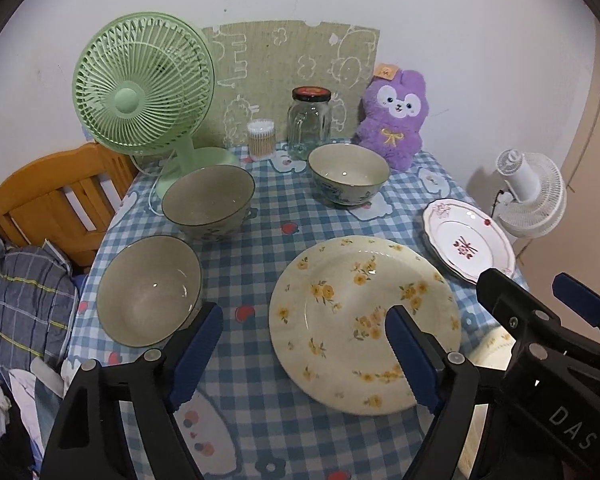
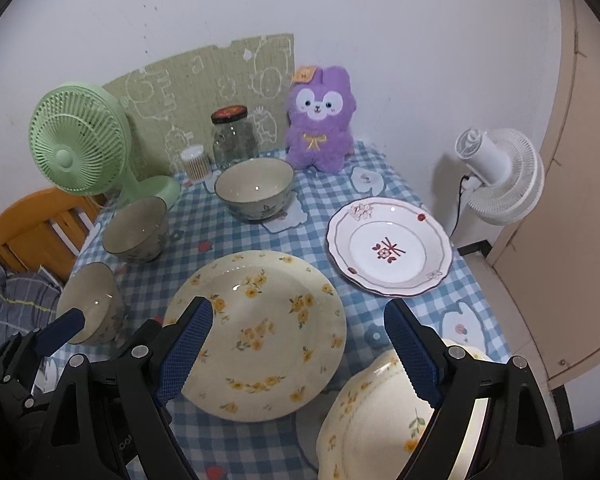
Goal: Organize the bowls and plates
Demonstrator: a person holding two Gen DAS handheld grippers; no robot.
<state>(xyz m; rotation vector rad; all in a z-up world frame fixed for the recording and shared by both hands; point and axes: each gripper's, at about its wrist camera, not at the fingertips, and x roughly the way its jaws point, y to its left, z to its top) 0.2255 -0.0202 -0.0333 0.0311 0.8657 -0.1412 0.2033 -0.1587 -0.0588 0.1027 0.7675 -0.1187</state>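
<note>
On the checked tablecloth lie a large cream plate with yellow flowers [image 1: 352,312] [image 2: 268,320], a white plate with a red motif [image 1: 466,238] [image 2: 388,246] at the right, and a second yellow-flowered plate [image 2: 380,420] at the near right edge. Three bowls stand on the left and back: near left [image 1: 148,290] [image 2: 90,304], middle left [image 1: 208,200] [image 2: 136,226], back centre [image 1: 348,172] [image 2: 254,188]. My left gripper [image 1: 304,360] hovers open between the near bowl and the large plate, empty. My right gripper [image 2: 296,354] is open above the two flowered plates, empty.
At the back stand a green fan [image 1: 140,92], a glass jar with a dark lid [image 1: 310,124], a cotton swab tub [image 1: 261,138] and a purple plush toy [image 1: 396,120]. A white fan [image 2: 500,172] is off the table's right edge. A wooden chair [image 1: 56,196] is at the left.
</note>
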